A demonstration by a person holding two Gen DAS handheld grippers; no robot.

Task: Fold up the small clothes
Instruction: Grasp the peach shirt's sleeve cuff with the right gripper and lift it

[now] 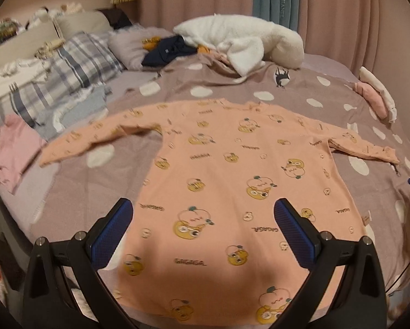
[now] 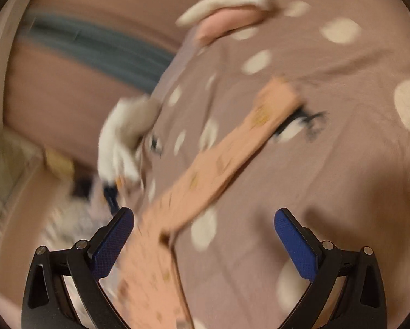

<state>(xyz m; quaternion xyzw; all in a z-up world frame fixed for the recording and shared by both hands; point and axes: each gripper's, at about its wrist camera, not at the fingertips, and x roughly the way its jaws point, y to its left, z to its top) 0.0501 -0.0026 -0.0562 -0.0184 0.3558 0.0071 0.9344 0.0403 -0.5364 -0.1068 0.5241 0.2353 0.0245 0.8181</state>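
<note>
A peach long-sleeved shirt (image 1: pixel 232 181) printed with cartoon figures lies flat on the bed (image 1: pixel 300 87), spread across the polka-dot cover in the centre of the left wrist view. Its neckline points toward the upper part of the frame, its hem toward the bottom edge, and both sleeves extend outward. The left tool (image 1: pixel 203 224) hangs above the lower body of the shirt, its blue-padded fingers (image 1: pixel 111 235) spread wide and grasping nothing.

The right wrist view is blurred by motion. It shows the shirt's right sleeve (image 2: pixel 232 148) running diagonally from lower left to the centre of the frame over the cover. The right tool (image 2: pixel 203 233) is likewise released, fingers well apart, with the sleeve's base between them and nearer the left-hand finger; whether it touches the fabric cannot be told.

Judged step: the garment is laid out and no fold has been made. The next move probably calls for closing on a sleeve cuff or a side edge and carrying it inward across the body, keeping the fabric flat. Other clothes (image 1: pixel 10 148) lie at the left edge of the left wrist view.
</note>
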